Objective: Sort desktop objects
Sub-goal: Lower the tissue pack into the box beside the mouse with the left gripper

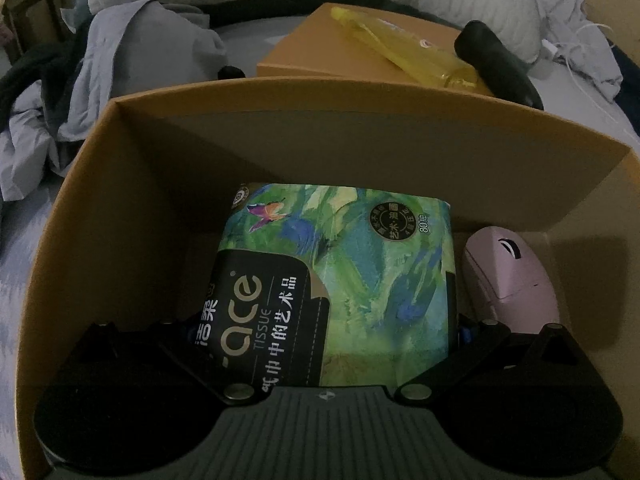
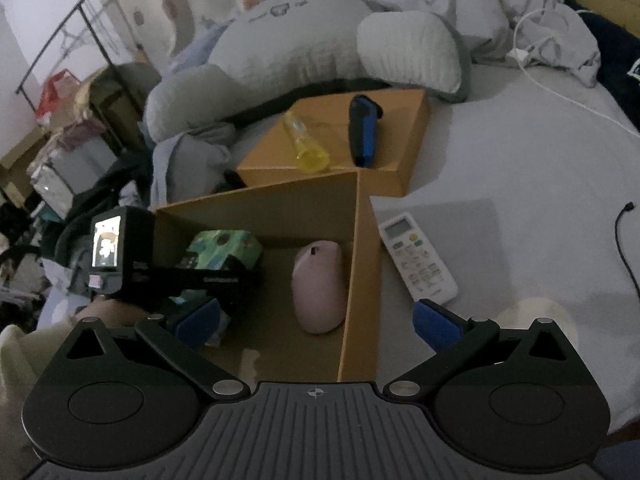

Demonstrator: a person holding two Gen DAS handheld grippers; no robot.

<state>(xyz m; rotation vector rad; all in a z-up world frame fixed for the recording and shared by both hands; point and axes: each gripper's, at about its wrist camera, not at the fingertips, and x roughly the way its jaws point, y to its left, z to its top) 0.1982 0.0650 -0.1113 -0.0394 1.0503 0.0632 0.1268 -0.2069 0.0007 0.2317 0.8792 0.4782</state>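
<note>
An open cardboard box [image 1: 280, 148] stands on the bed. Inside it my left gripper [image 1: 326, 332] is shut on a green tissue pack [image 1: 360, 264], which fills the gap between the blue pads. A pink mouse [image 1: 508, 276] lies in the box's right corner. In the right wrist view the same box [image 2: 360, 264] holds the tissue pack [image 2: 224, 246] and the mouse [image 2: 318, 284]. My right gripper [image 2: 318, 322] hangs open above the box's near right wall, holding nothing. A white remote [image 2: 416, 258] lies on the sheet just right of the box.
Behind the box a second orange box [image 2: 412, 128] carries a yellow tube [image 2: 306, 144] and a black-and-blue shaver [image 2: 362, 132]. Crumpled clothes [image 1: 132, 60] and a large grey plush pillow [image 2: 304, 40] lie beyond. A white cable [image 2: 560, 92] and a black cable [image 2: 622, 240] cross the sheet at right.
</note>
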